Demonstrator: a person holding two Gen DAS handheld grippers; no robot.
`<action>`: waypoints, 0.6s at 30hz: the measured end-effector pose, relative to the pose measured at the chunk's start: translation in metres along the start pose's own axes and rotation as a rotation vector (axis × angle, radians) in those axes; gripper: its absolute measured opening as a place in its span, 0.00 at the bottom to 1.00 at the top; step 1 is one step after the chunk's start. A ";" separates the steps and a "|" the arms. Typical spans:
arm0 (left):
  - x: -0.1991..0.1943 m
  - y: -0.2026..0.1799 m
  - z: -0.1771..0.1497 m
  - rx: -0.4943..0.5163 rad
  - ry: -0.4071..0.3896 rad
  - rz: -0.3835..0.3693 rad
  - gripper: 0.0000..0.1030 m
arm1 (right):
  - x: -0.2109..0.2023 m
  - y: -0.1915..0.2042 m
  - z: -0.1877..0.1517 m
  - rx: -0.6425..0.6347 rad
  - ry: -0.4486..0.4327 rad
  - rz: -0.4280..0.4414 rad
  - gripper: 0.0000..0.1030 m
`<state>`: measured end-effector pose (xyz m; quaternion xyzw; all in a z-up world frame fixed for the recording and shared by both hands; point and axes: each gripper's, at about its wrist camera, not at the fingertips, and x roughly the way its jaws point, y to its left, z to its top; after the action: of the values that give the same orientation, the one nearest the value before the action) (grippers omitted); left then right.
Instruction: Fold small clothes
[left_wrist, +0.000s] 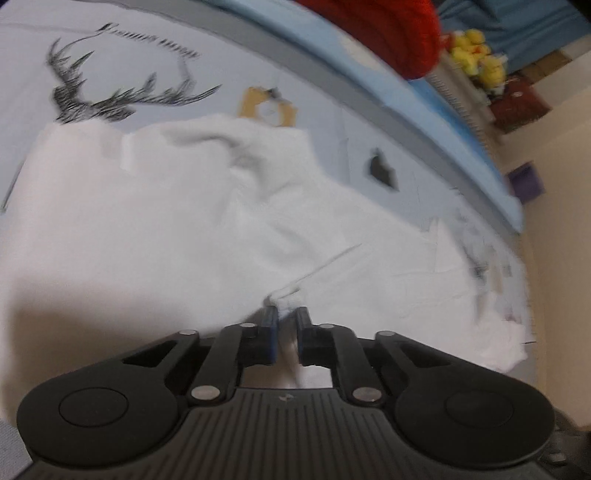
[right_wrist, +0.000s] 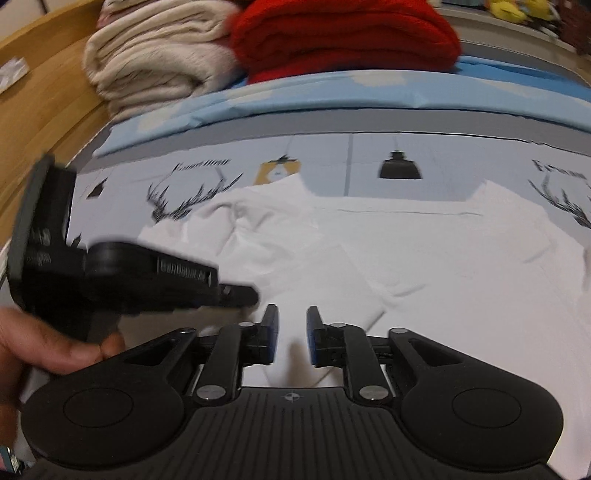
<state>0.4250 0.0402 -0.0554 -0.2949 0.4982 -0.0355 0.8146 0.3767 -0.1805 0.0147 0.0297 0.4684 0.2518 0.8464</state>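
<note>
White garment (left_wrist: 184, 221) edge pinched, left hand-held gripper (left_wrist: 287, 317).

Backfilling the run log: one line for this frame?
stage: grasp hem | left gripper: shut on white shirt | right gripper: open over shirt | surface: printed sheet

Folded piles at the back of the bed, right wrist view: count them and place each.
2. The cream pile sits at the left, by the wooden board. The red pile sits right of it, touching it. More may lie beyond the frame's edges.
</note>
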 end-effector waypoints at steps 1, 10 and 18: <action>-0.006 -0.003 0.002 -0.005 -0.005 -0.074 0.01 | 0.001 0.003 0.000 -0.014 0.001 0.001 0.25; -0.036 -0.043 0.000 0.151 0.015 -0.384 0.02 | 0.000 0.019 -0.005 -0.114 -0.026 -0.060 0.40; -0.066 -0.025 0.010 0.108 -0.088 -0.400 0.14 | -0.023 -0.015 0.001 0.028 -0.151 -0.164 0.04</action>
<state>0.4058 0.0468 0.0131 -0.3451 0.3911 -0.2104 0.8268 0.3735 -0.2035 0.0293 0.0220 0.4077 0.1721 0.8965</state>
